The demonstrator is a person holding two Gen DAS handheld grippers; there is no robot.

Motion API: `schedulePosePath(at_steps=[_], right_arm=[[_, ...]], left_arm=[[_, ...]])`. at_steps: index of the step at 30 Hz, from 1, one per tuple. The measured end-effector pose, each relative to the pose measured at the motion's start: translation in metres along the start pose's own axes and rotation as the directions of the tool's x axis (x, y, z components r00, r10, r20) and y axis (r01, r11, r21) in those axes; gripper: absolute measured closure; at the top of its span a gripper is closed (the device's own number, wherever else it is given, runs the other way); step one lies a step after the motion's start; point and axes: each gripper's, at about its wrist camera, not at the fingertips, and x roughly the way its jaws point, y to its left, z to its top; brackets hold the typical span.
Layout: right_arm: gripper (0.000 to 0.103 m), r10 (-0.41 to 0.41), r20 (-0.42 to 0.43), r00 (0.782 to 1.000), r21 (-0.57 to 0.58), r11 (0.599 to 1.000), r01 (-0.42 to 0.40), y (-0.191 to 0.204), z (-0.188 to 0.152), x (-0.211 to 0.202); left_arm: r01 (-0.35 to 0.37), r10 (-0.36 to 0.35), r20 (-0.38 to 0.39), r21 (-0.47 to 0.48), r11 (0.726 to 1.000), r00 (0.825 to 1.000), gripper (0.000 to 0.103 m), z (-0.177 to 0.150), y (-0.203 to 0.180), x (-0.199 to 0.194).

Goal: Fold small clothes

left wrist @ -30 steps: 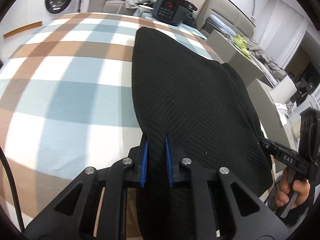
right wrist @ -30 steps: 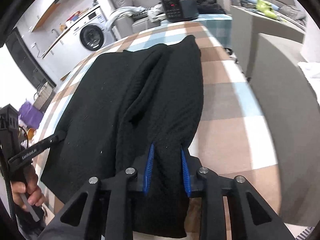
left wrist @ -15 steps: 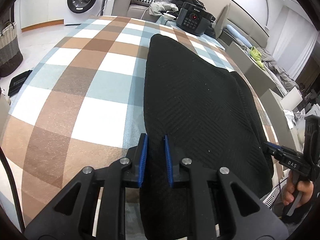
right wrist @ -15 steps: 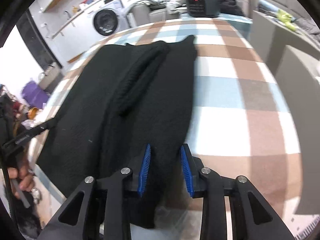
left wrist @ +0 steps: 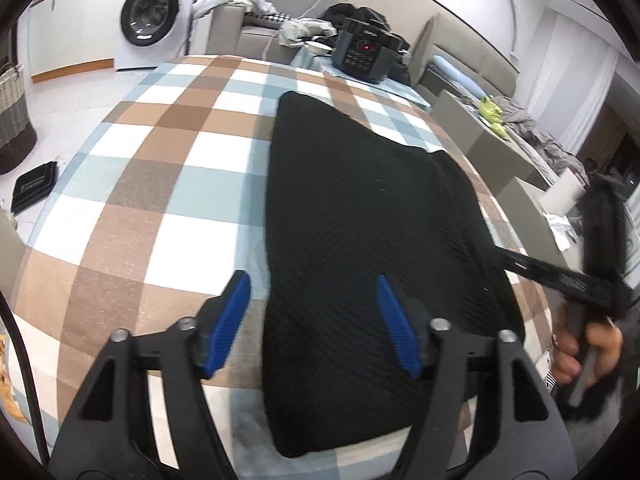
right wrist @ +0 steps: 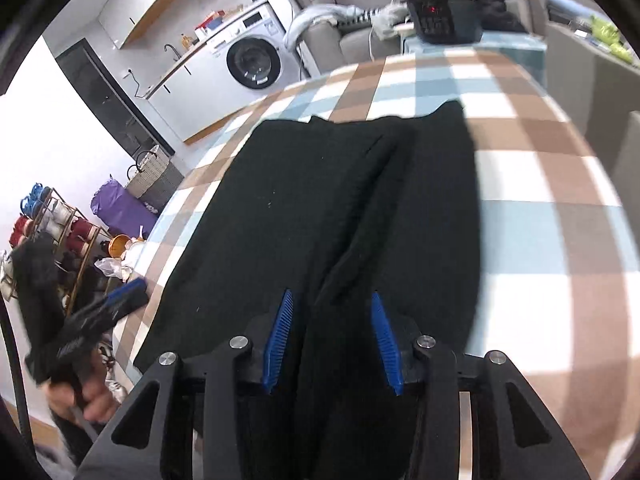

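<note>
On checked cloth (left wrist: 168,184): black garment (left wrist: 360,216) | left gripper (left wrist: 314,322), right gripper (right wrist: 332,342) fingers just opening, apart | writing unreadable

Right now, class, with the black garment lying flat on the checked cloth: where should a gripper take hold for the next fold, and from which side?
Probably the near hem of the black garment. It overhangs the near edge of the checked cloth, so the pads can slip above and below it. Come from the near side, where the left gripper and right gripper, jaws just opened, already straddle it.

A lived-in home: washing machine (left wrist: 150,14), sofa (left wrist: 240,36), and checked tablecloth (left wrist: 160,152).
</note>
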Motion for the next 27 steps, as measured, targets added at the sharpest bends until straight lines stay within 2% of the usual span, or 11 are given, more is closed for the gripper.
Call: schedulePosePath(at_steps=[3,5,7,8,9,13,15,18,21,23,27], right_arm=[[0.061,0.061,-0.038,0.997,0.071,0.996,-0.059,-0.013,0.017,0.028],[0.062,0.075,-0.025,0.997,0.09,0.993,-0.073,-0.018,0.029,0.037],[0.075,0.039,-0.024,0.999,0.059,0.998,-0.037,-0.015,0.036,0.042],[0.09,0.038,-0.028,0.999,0.045,0.998,-0.037,-0.013,0.04,0.044],[0.094,0.038,-0.02,0.999,0.027,0.999,-0.038,-0.011,0.042,0.044],[0.096,0.005,0.092,0.996,-0.091,0.996,0.003,0.01,0.046,0.015],[0.096,-0.026,0.129,0.991,-0.098,0.994,0.039,0.009,0.051,0.004],[0.096,-0.125,0.144,0.982,-0.062,0.989,0.135,-0.005,0.054,0.005],[0.095,-0.107,0.068,0.992,0.023,0.994,0.105,-0.034,0.056,0.022],[0.095,-0.048,0.025,0.999,0.065,0.997,0.046,-0.048,0.052,0.029],[0.082,0.072,0.015,0.997,0.129,0.989,-0.074,-0.064,0.047,0.025]], left_arm=[[0.039,-0.039,0.0,0.035,0.999,0.999,0.02,-0.004,-0.011,-0.002],[0.052,-0.051,-0.011,0.058,0.997,0.999,0.018,-0.007,-0.02,-0.001],[0.039,-0.037,-0.025,0.077,0.996,0.999,0.018,-0.009,-0.027,0.004],[0.036,-0.034,-0.03,0.081,0.996,0.999,0.018,-0.009,-0.029,0.006],[0.037,-0.035,-0.035,0.082,0.996,0.999,0.018,-0.01,-0.031,0.008],[0.047,-0.043,-0.048,0.083,0.995,0.998,0.018,-0.008,-0.036,0.014],[0.051,-0.046,-0.048,0.087,0.995,0.998,0.018,-0.007,-0.037,0.015],[0.054,-0.049,-0.054,0.093,0.994,0.997,0.018,-0.007,-0.04,0.02],[0.041,-0.034,-0.065,0.108,0.993,0.997,0.018,-0.008,-0.044,0.027],[0.033,-0.025,-0.071,0.116,0.993,0.997,0.018,-0.01,-0.045,0.028],[0.03,-0.021,-0.074,0.12,0.992,0.997,0.018,-0.012,-0.043,0.028]])
